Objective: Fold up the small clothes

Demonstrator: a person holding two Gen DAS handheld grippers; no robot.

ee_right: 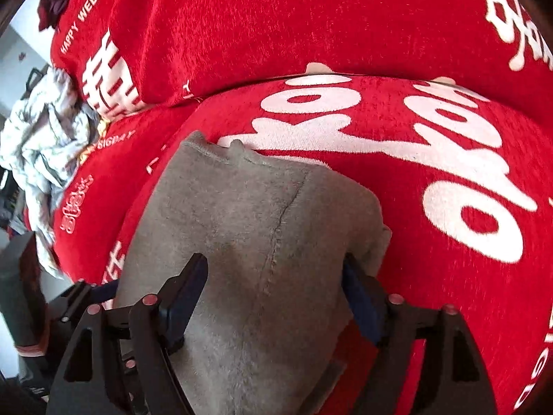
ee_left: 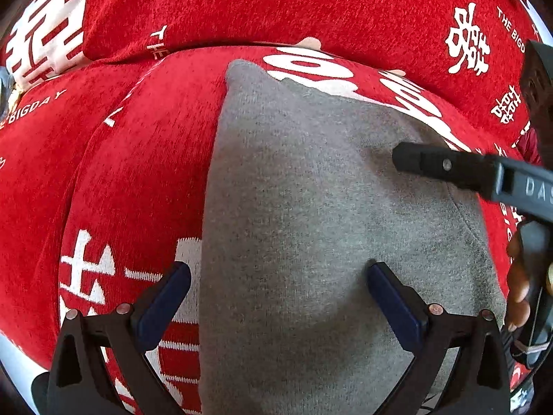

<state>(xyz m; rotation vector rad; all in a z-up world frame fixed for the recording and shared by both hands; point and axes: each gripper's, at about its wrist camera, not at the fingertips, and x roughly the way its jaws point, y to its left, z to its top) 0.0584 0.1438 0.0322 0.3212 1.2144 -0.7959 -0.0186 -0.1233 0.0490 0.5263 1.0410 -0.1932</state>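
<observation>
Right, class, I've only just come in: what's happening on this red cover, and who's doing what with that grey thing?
A person with a two-finger gripper in each hand is folding a small grey garment laid on a red cover printed with white characters. Both the left gripper and the right gripper hang over the cloth with jaws apart, gripping nothing. A loose pile of pale clothes waits at the cover's edge.

Red printed cover [ee_left: 145,159] w/ folded grey garment [ee_left: 311,207] flat on it
</observation>
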